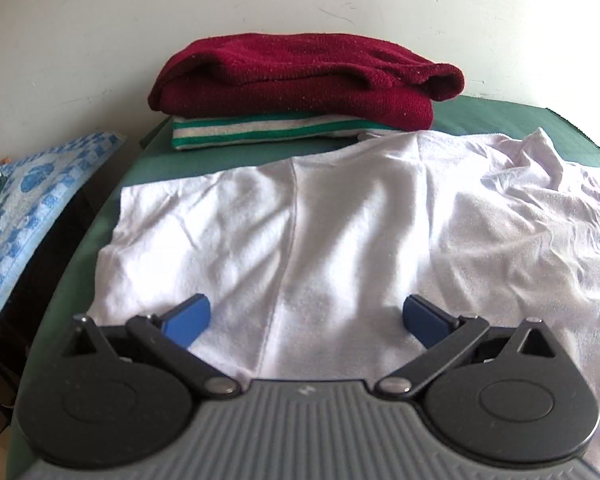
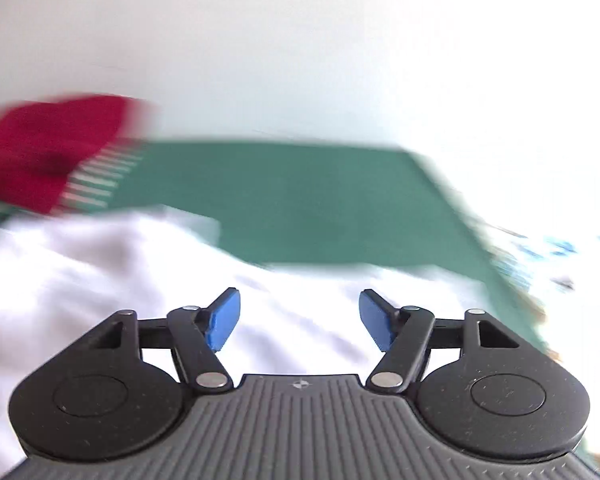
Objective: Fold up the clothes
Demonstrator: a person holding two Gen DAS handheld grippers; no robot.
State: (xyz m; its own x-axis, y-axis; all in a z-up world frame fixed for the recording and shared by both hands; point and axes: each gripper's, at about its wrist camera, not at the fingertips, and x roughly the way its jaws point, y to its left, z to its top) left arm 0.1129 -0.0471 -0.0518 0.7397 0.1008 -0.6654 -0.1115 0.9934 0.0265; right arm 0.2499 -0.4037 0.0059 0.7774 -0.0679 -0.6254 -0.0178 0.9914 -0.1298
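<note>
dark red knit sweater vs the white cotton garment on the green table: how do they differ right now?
The dark red knit sweater is folded into a compact bundle; the white cotton garment lies spread out and wrinkled. The sweater sits on top of a folded green-and-white striped garment; the white one lies directly on the green table. The sweater is at the far edge by the wall, the white one nearer, under the open left hand-held gripper. Both rest untouched.

the desk (image 1: pixel 500 120) had a green top, bare along its far side. behind it stood a pale wall (image 1: pixel 140 20), scuffed with a few thin marks. off to the left lay a blue-and-white patterned cloth (image 1: pixel 16 216), with a dark gap between it and the desk edge. the other view was too smeared to add more.
</note>
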